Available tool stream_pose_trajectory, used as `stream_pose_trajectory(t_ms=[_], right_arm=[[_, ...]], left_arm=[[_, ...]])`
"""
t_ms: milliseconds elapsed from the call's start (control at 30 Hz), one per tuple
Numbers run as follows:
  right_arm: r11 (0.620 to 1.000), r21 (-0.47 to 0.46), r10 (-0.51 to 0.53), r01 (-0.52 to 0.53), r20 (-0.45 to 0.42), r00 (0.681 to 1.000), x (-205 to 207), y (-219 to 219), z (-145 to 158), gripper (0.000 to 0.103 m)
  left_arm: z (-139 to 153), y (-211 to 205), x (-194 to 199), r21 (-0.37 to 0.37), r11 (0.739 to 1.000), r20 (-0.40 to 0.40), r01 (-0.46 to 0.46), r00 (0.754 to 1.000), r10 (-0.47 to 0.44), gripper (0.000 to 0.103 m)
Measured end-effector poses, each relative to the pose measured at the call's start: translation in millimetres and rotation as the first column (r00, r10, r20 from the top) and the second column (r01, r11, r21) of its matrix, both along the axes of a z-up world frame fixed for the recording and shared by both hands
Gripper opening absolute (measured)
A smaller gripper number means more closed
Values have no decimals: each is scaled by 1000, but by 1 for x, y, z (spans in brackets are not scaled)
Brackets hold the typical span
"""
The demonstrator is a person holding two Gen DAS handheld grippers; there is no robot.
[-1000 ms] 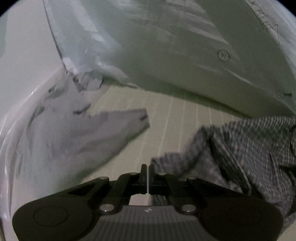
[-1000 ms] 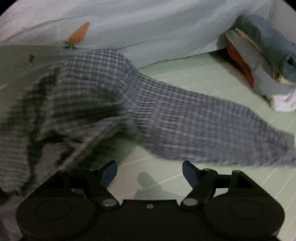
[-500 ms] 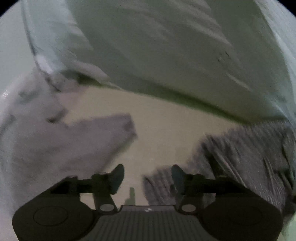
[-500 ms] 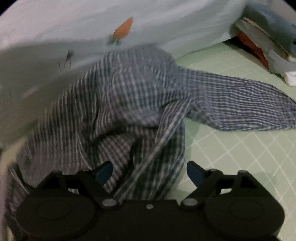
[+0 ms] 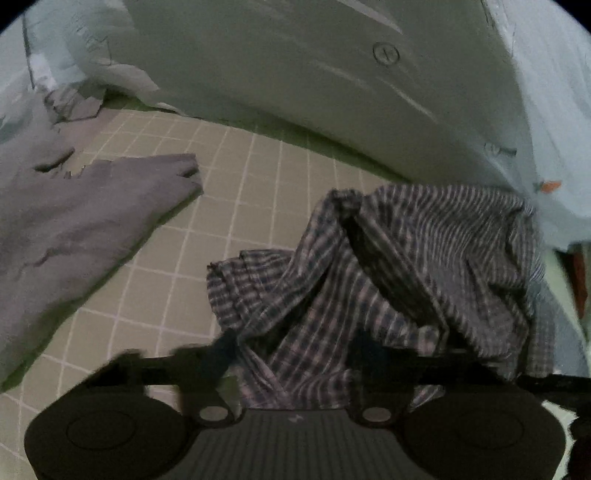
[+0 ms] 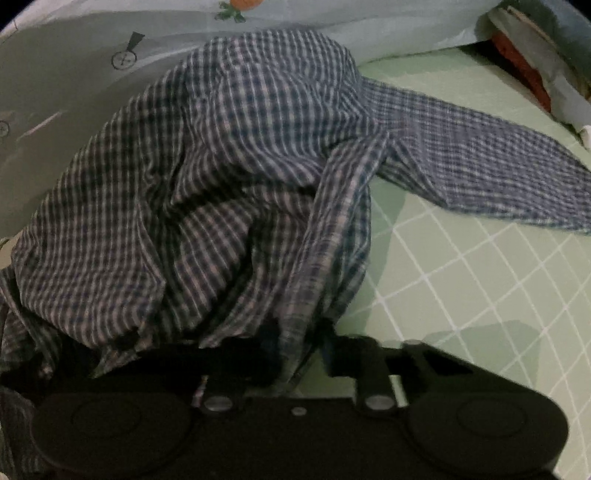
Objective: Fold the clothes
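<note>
A blue-and-white checked shirt (image 5: pixel 424 258) lies crumpled in a heap on a green grid mat (image 5: pixel 258 177). My left gripper (image 5: pixel 293 354) stands over the shirt's near edge. Its jaws are apart and closing, with checked cloth between the fingers. In the right wrist view the shirt (image 6: pixel 221 166) fills the middle, and one sleeve (image 6: pixel 480 158) trails off to the right across the mat (image 6: pixel 480 277). My right gripper (image 6: pixel 299 343) has its jaws nearly together and still closing, pinching a hanging fold of the shirt.
A grey garment (image 5: pixel 85 221) lies spread on the mat to the left. Pale blue bedding (image 5: pixel 332 74) with a carrot print (image 6: pixel 240 3) rises behind the shirt. A stack of folded clothes (image 6: pixel 535 62) sits at the far right.
The left jaws went from shut to apart, and the gripper dropped onto the shirt's near edge. The right gripper moved in over the heap and its wide jaws closed on a fold.
</note>
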State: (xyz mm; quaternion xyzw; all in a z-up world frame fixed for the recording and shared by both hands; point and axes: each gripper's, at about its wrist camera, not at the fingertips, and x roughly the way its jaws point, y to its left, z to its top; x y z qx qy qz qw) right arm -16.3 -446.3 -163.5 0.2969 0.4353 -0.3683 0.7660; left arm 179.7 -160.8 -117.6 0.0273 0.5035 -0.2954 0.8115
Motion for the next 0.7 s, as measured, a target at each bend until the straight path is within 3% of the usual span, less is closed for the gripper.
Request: stream_pose_trajectory(t_ms=[33, 67, 233, 400, 533, 633, 700], right_arm=[[1000, -1, 7, -7, 2, 1000, -2, 0, 0, 7], [1000, -2, 14, -14, 5, 1000, -4, 0, 0, 5], [998, -1, -58, 58, 38, 998, -29, -22, 6, 2], [978, -91, -183, 186, 40, 982, -64, -66, 20, 2], [941, -201, -270, 274, 44, 962, -85, -98, 39, 2], [929, -270, -249, 255, 57, 967, -87, -106, 50, 3], [931, -278, -232, 235, 44, 972, -79, -104, 48, 8]], left_arm=[[-3, 0, 1, 20, 1000, -8, -6, 1000, 6, 16], [-6, 1, 4, 36, 999, -18, -14, 1000, 15, 3], [-1, 19, 32, 71, 991, 26, -112, 994, 110, 2], [36, 39, 74, 34, 975, 149, -220, 966, 213, 2], [62, 33, 96, 53, 967, 289, -248, 931, 222, 2], [65, 20, 102, 59, 955, 342, -289, 905, 253, 5], [63, 13, 97, 70, 950, 339, -304, 903, 265, 10]])
